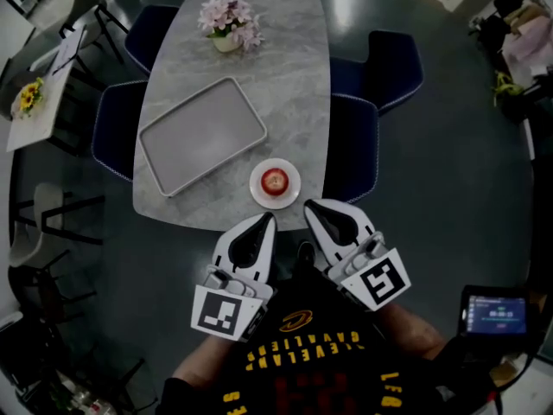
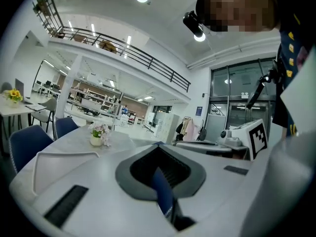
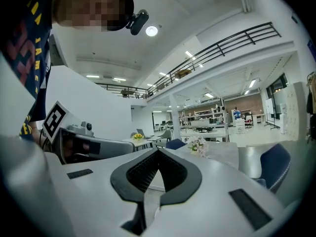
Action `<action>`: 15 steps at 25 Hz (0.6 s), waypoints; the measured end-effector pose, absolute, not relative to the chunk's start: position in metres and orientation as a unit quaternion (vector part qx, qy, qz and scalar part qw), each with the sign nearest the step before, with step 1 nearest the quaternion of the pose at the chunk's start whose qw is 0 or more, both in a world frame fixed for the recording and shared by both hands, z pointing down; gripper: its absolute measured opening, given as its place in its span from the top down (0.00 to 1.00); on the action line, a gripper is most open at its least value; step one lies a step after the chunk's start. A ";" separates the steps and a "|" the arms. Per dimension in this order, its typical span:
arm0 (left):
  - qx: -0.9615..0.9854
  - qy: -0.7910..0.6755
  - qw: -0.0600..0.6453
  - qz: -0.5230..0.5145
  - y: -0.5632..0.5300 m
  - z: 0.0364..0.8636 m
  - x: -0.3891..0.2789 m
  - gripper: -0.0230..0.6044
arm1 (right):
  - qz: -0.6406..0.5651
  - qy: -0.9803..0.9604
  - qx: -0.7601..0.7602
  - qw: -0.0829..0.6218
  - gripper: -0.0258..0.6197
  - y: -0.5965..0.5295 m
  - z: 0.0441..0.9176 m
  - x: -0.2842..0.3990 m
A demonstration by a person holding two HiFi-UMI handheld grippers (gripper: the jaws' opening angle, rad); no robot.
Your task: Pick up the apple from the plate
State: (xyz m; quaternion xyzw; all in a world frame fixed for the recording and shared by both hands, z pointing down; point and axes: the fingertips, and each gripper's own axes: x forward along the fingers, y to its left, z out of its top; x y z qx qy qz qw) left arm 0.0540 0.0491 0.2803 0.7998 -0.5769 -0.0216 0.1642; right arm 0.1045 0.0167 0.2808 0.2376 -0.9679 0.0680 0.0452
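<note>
A red apple (image 1: 275, 181) sits on a small white plate (image 1: 259, 190) near the front right edge of the grey marble table (image 1: 285, 85). Both grippers hover just off that front edge, pointing at the table. My left gripper (image 1: 269, 220) is below the plate, shut, with nothing between its jaws. My right gripper (image 1: 309, 206) is to the plate's lower right, also shut and empty. In the left gripper view the jaws of the left gripper (image 2: 159, 145) meet at the tip. The right gripper (image 3: 158, 150) looks the same in its own view. Neither gripper view shows the apple.
A large grey tray (image 1: 201, 134) lies left of the plate. A pot of pink flowers (image 1: 229, 26) stands at the far end. Dark blue chairs (image 1: 355, 145) surround the table. A handheld screen (image 1: 495, 315) hangs at the person's right side.
</note>
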 end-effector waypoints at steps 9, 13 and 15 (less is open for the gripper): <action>0.794 -0.590 0.145 -0.013 0.039 0.271 0.101 0.96 | 0.067 -0.972 0.223 0.026 0.95 0.011 0.271 0.147; 0.791 -0.598 0.130 -0.009 0.036 0.267 0.107 0.96 | 0.060 -0.975 0.213 0.019 0.95 0.009 0.269 0.150; 0.790 -0.600 0.126 -0.008 0.037 0.267 0.107 0.96 | 0.056 -0.977 0.208 0.016 0.95 0.011 0.268 0.148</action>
